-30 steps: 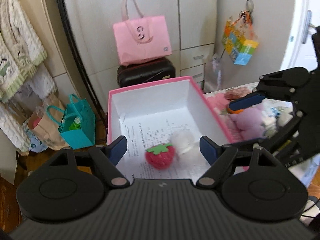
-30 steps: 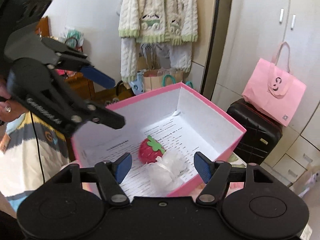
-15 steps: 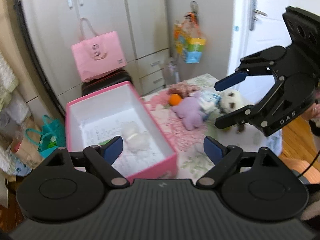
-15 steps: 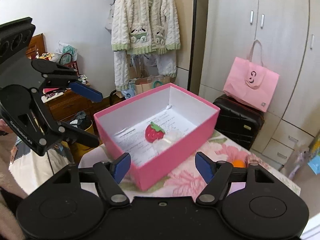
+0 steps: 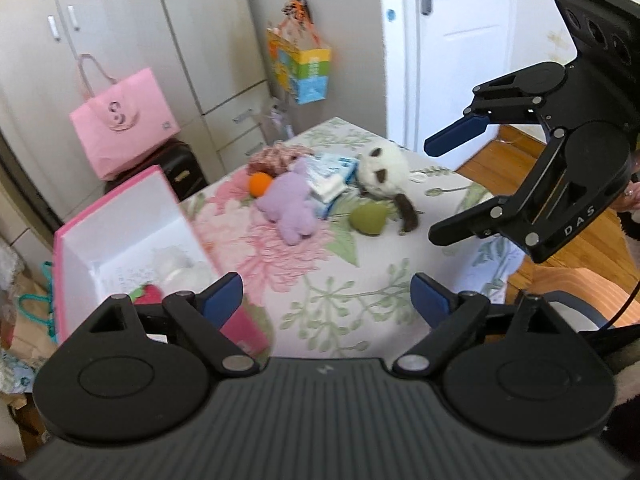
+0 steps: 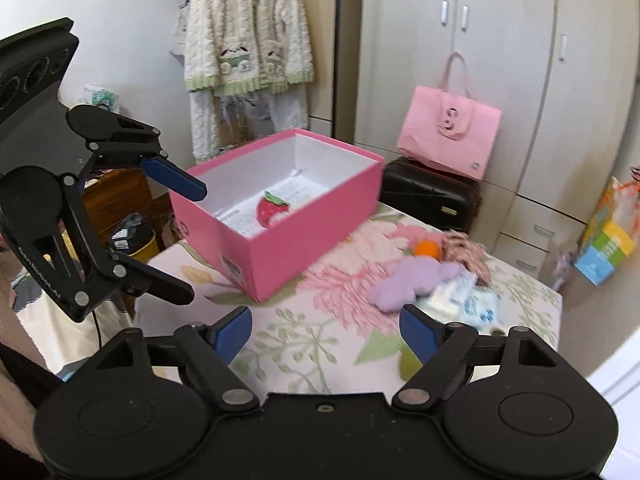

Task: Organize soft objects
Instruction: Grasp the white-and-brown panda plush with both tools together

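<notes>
Left wrist view: both grippers, left gripper (image 5: 326, 300) and right gripper (image 5: 448, 184), just opened wider, empty; next, likely grasp the lilac plush toy (image 5: 290, 208) beside the pink cardboard box (image 5: 120, 200).

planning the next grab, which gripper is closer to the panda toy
Right. The right gripper hangs open just beside the panda toy, over the table's door-side edge. The left gripper, also open, sits farther back, near the pink box.
</notes>
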`<state>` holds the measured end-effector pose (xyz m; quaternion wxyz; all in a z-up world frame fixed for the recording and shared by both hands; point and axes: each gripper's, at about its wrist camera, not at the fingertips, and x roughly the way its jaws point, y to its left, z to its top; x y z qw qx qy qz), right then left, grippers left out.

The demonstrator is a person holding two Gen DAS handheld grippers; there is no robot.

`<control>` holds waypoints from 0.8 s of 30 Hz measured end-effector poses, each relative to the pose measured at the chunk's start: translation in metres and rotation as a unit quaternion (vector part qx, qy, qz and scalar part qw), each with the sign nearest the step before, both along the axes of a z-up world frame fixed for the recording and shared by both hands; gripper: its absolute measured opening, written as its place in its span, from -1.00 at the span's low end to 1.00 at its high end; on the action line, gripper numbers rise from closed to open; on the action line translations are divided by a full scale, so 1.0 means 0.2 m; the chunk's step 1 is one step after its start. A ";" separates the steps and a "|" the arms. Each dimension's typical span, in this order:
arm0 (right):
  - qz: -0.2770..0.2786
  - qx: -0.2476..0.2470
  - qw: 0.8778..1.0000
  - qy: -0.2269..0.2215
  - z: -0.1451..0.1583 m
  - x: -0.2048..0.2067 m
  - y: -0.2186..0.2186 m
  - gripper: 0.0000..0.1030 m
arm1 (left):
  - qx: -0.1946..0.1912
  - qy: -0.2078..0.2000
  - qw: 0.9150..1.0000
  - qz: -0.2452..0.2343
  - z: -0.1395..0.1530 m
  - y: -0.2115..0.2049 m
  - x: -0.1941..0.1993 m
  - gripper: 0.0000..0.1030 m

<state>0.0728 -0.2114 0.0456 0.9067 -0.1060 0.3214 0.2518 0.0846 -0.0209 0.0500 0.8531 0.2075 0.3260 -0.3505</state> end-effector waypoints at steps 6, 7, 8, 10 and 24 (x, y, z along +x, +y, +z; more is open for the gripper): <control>-0.035 0.002 0.999 0.005 -0.09 -0.02 -0.16 0.66 | -0.012 0.027 0.999 -0.021 -0.10 -0.13 0.06 0.77; -0.041 0.004 0.999 0.007 -0.11 -0.02 -0.18 0.66 | -0.015 0.031 0.999 -0.023 -0.11 -0.15 0.08 0.77; -0.046 0.005 0.999 0.009 -0.13 -0.01 -0.20 0.66 | -0.019 0.034 0.999 -0.025 -0.13 -0.17 0.09 0.77; -0.064 0.005 0.998 0.009 -0.17 0.00 -0.26 0.66 | -0.029 0.040 0.998 -0.026 -0.15 -0.21 0.13 0.77; -0.174 0.035 0.982 -0.059 -0.62 0.20 -0.55 0.66 | -0.129 0.022 0.991 0.023 -0.46 -0.55 0.39 0.77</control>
